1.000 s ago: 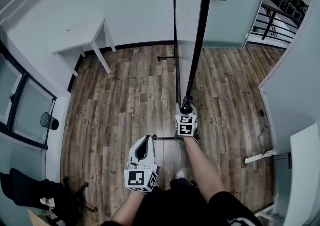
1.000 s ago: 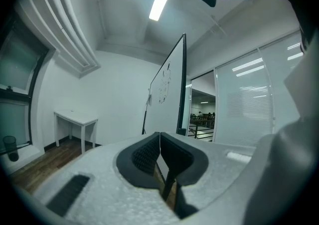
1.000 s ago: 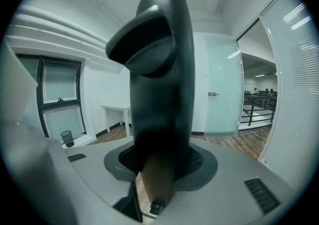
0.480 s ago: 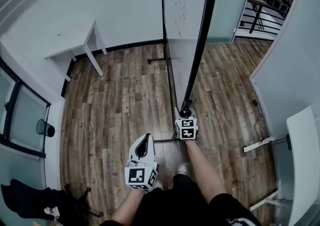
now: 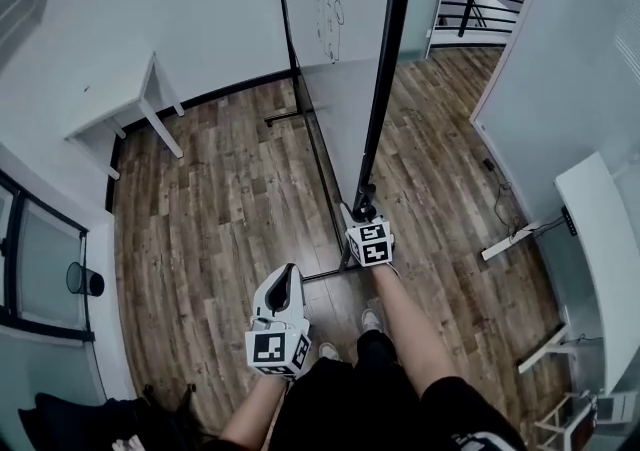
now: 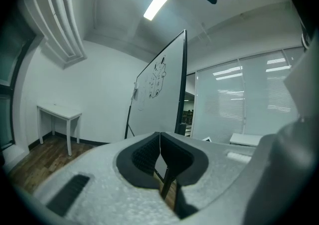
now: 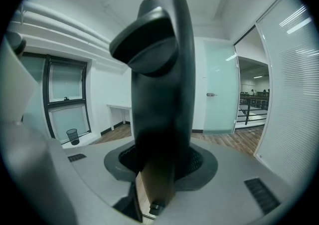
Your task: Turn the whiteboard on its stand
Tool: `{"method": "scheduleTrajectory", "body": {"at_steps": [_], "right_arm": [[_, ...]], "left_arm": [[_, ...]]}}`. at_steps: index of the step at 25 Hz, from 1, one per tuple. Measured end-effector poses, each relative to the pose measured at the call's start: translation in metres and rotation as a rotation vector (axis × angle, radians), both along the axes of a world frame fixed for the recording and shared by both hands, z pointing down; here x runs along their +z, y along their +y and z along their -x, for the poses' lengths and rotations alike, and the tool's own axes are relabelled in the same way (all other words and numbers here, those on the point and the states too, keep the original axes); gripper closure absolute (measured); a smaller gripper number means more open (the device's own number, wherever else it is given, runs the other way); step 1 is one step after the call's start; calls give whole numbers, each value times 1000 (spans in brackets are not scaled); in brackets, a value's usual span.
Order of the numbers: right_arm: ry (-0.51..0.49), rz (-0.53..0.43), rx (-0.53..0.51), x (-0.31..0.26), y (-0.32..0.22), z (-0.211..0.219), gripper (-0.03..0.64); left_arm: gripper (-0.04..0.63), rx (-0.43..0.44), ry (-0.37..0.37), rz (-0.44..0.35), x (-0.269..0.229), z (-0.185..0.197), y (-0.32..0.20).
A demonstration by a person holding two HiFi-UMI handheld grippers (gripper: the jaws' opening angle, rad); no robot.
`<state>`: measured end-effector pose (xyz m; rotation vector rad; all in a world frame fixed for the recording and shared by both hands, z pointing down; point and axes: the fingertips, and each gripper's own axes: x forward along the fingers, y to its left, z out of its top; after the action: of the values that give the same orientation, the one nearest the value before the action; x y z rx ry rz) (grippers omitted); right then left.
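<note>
step: swinging the whiteboard (image 5: 335, 49) round on its stand, pulled by its near end
whiteboard: upright on the wood floor (image 5: 220, 209), seen almost edge-on in the head view, running away from the person; writing on the face toward the small white table (image 5: 120, 99)
right gripper (image 5: 365, 211): jaws clamped on the whiteboard's black frame edge (image 7: 160, 84), low down, just above the stand's foot bar (image 5: 322, 275); the right gripper view shows the edge filling the gap between the pads
left gripper (image 5: 284, 279): jaws closed together, nothing between them; it hangs clear, beside the foot bar and off the board
feet: the person's shoes (image 5: 350, 337) stand just behind the foot bar
how to do it well: judged, move the gripped edge in a smooth arc about the far end, and walk with it rather than reaching
grip: judged, a hold this low gives little leverage over the top, so go slowly and let the whole frame follow without rocking
pull direction: judged, keep the push level; an upward tug could lift the near foot
risk: judged, the smooth frame edge may slip through the pads if jerked; the foot bar can catch the shoes
clearance: the table stands well to the left and the white desk (image 5: 600, 229) well to the right, so the swing looks unobstructed
left gripper use: judged, hold it ready to steady the frame if the board wobbles
</note>
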<state>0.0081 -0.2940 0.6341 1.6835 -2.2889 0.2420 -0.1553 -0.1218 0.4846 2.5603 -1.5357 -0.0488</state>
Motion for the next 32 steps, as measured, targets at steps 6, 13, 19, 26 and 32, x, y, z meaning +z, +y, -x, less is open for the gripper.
{"method": "scheduleTrajectory", "body": {"at_steps": [6, 13, 19, 26, 32], "right_arm": [[-1, -4, 0, 2, 43, 2, 460], [-5, -13, -10, 3, 85, 10, 460], [-6, -20, -17, 1, 114, 12, 460], [-13, -18, -25, 0, 158, 15, 460], [-16, -24, -32, -2, 192, 18, 460]], "left_arm": [[577, 23, 27, 18, 1, -5, 29], [577, 19, 34, 8, -2, -9, 59], [577, -13, 31, 14, 1, -16, 81], [577, -70, 24, 9, -3, -22, 117], [577, -120, 20, 13, -2, -20, 148]]}}
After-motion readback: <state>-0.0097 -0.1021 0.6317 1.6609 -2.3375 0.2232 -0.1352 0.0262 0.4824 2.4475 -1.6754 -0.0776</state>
